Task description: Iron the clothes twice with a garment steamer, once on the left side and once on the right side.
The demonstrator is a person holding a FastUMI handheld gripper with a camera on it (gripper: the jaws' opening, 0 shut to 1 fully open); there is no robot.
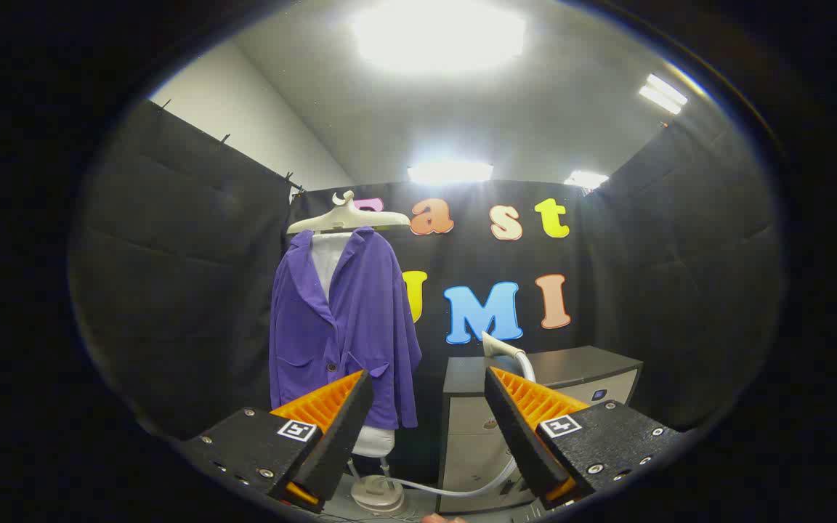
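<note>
Gripper view: the gripper (429,428) is spread wide, holding nothing. Beyond its right finger the garment steamer head (500,346) rests on a grey cabinet (578,370), its hose (455,490) trailing down; it is likely light, rigid and smooth, best pinched around the handle neck. The purple jacket (342,327), soft and limp, hangs on a hanger (349,216) beyond the left finger.

I count one jacket (346,330) on one hanger (348,216), one steamer head (502,347) with one hose (462,490), one cabinet (585,367), and four ceiling lights (439,35). My two fingers (331,428) stand apart, gripping nothing.
</note>
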